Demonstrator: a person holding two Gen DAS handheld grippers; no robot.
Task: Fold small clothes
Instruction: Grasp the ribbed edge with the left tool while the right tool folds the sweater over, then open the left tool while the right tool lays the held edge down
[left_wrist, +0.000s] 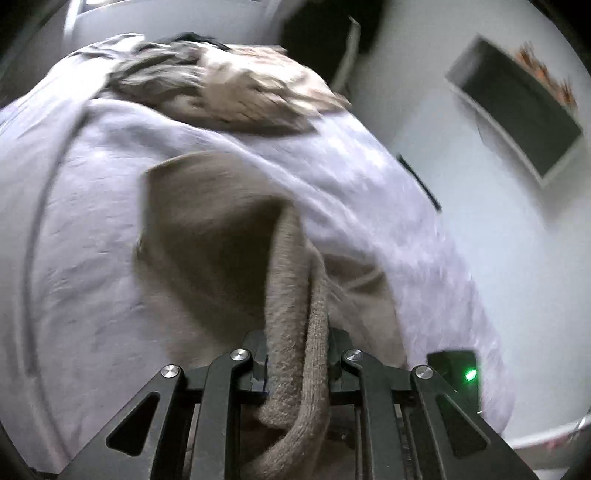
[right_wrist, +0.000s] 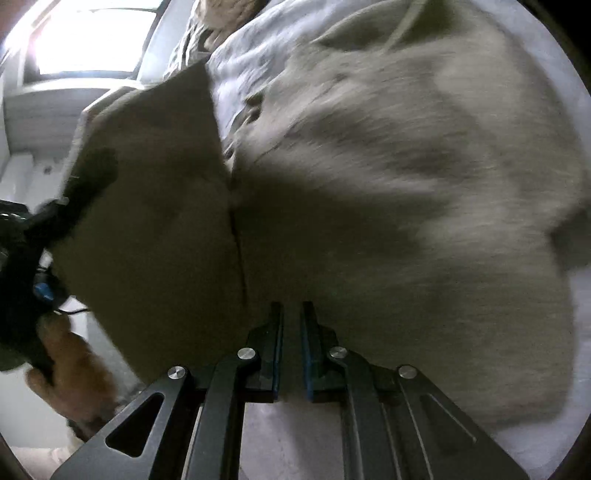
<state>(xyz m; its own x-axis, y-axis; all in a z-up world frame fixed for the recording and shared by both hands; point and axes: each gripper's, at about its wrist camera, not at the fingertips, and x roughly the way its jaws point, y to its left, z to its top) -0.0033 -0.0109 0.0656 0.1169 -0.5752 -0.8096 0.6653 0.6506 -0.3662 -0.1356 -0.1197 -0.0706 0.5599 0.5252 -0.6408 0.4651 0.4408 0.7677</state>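
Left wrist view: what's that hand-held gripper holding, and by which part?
The left hand-held gripper is shut on the beige knit garment, pinching a bunched, rolled-up edge of it; which edge cannot be told.

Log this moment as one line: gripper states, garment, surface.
left gripper: shut on beige garment | right gripper: shut on same garment edge | garment: partly lifted | surface: pale bedsheet

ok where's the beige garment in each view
Left wrist: beige garment hangs at centre, a bunched edge clamped in the left gripper at the bottom.
Right wrist: garment fills most of the frame, right gripper shut on its lower edge.
Shared landmark: the pale sheet under it.
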